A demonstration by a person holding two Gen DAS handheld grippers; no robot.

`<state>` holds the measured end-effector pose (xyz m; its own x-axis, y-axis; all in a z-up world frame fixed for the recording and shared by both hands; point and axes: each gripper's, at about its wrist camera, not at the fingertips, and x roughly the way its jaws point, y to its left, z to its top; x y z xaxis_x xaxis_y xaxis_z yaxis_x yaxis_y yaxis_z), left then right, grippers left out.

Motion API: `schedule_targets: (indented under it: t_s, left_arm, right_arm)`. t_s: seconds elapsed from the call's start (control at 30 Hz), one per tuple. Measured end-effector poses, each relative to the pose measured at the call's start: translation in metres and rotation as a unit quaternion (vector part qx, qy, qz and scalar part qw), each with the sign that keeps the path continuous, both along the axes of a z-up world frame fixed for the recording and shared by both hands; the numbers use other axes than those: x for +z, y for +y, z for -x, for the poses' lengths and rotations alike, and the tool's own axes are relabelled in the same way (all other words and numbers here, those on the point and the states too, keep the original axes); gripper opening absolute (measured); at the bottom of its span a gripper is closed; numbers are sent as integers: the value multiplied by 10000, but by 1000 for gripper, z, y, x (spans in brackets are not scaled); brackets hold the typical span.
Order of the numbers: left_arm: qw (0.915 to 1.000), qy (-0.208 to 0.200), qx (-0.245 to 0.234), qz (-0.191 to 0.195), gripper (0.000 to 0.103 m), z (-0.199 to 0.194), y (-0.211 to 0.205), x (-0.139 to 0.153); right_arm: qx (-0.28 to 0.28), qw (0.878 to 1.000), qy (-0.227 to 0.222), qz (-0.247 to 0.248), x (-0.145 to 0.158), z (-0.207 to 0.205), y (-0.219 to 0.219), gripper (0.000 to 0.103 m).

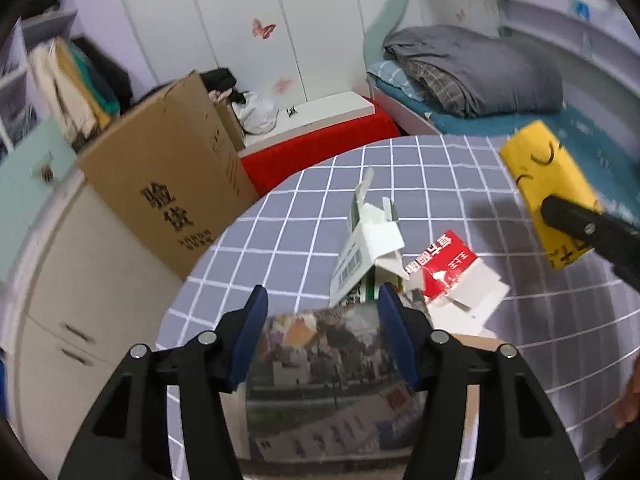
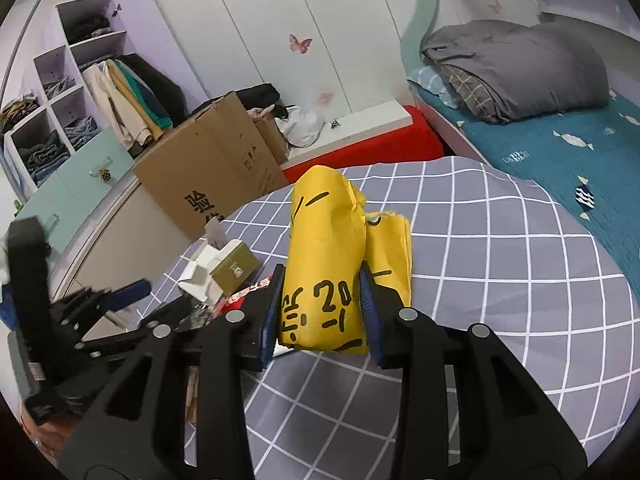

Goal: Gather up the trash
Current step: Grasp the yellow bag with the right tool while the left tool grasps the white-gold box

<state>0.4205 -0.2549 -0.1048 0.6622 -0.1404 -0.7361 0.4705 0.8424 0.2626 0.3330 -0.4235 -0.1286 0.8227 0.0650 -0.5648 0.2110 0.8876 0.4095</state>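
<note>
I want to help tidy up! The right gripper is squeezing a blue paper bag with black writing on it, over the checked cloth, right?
Nearly. The bag isn't blue, it is yellow. The right wrist view shows the right gripper squeezing a yellow paper bag with black writing on it, over the grey checked cloth. Only the pads on the gripper are blue.

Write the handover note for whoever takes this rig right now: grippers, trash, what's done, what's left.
Right gripper: shut on the yellow paper bundle, held up over the grey checked cloth.
Left gripper: its pads straddle a printed picture package; a grip is not clear.
Still on the cloth: the opened white carton and the torn red carton, touching each other just beyond the left fingers.
Done: yellow bundle picked up.
Left: secure the package, gather both cartons, bin everything. No bin in view.
</note>
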Motion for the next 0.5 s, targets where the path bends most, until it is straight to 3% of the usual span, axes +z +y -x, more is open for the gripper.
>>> schedule_targets:
  t_s: [0.13, 0.3, 0.37, 0.43, 0.5]
  left_arm:
    - [9990, -181, -100, -387, 57, -5, -15, -6]
    - [9971, -452, -251, -560, 53, -3, -26, -7]
    - [9970, -414, -284, -590, 23, -4, -29, -9]
    - [9982, -350, -324, -377, 5, -6, -27, -6]
    - [9983, -488, -294, -155, 2, -3, -22, 1]
  right_arm:
    - [65, 10000, 29, 33, -2, -2, 4, 35]
    - [115, 9999, 59, 24, -3, -3, 3, 35]
    - [149, 9999, 66, 36, -4, -4, 5, 35]
    - [189, 9998, 61, 62, -3, -6, 6, 35]
    - [205, 9997, 50, 105, -2, -6, 8, 35]
